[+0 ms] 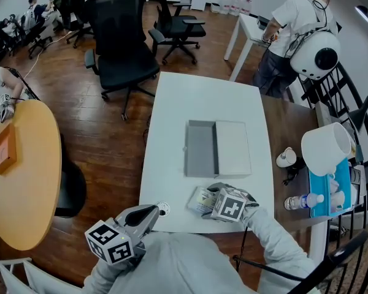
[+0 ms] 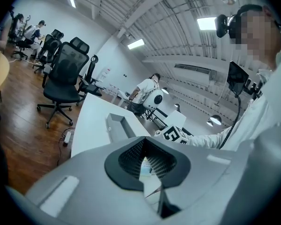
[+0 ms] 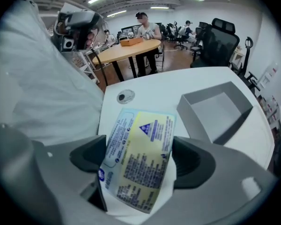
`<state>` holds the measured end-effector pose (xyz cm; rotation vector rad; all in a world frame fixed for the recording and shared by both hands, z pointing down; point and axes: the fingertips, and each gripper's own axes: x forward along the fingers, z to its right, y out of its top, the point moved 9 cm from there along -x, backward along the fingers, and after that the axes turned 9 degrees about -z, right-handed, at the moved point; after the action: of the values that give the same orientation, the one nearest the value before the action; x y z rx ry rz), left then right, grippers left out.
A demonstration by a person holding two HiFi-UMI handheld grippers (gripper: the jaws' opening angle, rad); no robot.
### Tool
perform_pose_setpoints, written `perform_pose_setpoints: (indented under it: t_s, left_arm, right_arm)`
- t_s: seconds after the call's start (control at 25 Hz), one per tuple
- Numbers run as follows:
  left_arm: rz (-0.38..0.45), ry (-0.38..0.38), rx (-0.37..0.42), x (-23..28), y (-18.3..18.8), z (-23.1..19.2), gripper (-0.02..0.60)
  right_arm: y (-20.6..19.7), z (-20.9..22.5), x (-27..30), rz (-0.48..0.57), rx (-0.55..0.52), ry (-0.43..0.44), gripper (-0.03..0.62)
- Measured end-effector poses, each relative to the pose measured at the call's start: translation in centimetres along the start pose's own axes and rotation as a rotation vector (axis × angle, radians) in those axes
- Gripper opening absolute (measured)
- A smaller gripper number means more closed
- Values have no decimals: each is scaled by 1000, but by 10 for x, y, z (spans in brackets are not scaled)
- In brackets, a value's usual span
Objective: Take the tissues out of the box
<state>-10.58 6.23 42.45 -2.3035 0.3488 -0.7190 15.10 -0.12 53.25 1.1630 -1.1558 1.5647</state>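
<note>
My right gripper [image 1: 216, 202] is shut on a flat tissue pack [image 1: 201, 199] with a yellow and blue printed label, held over the white table's [image 1: 172, 121] near edge. In the right gripper view the tissue pack [image 3: 140, 172] stands between the right gripper's [image 3: 139, 149] black pads. The grey box [image 1: 200, 149] lies open and empty at mid-table, its lid [image 1: 233, 149] flat beside it on the right. The box [image 3: 215, 111] is apart from the pack. My left gripper [image 1: 152, 212] hovers at the table's front left corner, jaws together and empty. In its own view the left gripper [image 2: 147, 165] points toward the box [image 2: 117, 125].
A small round disc [image 1: 163, 209] lies on the table by the left jaws. Black office chairs [image 1: 122, 48] stand beyond the table. A round wooden table [image 1: 24, 170] is at the left, and a cluttered brown side table [image 1: 294, 133] with a bottle [image 1: 303, 201] at the right.
</note>
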Motion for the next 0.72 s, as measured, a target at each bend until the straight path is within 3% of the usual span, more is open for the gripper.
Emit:
perform_pose_setpoints:
  t_s: [0.32,0.48,0.52,0.56,0.68,0.72]
  left_arm:
    - [-13,-7,30,1,10,-2,12]
    - [-69,-6,75,8,20,-7,14]
    - [-96,-1,90,11,22,-9,12]
    - [-128,7,110,15,25,-11,14]
    - [-217,35,188,28,34,-13,14]
    - [-234,35,207,32,37,-12,13]
  right_arm:
    - [7,11,-77,210,33,-62,448]
    - [4,10,-148,440,77,-187,447]
    - [1,9,-164,502,95,-221,417]
    - [-1,7,-177,553,116,-259,344]
    - [-9,1,-195,619,184,-342,48]
    - [-10,-2,-195,613,201,-339,2]
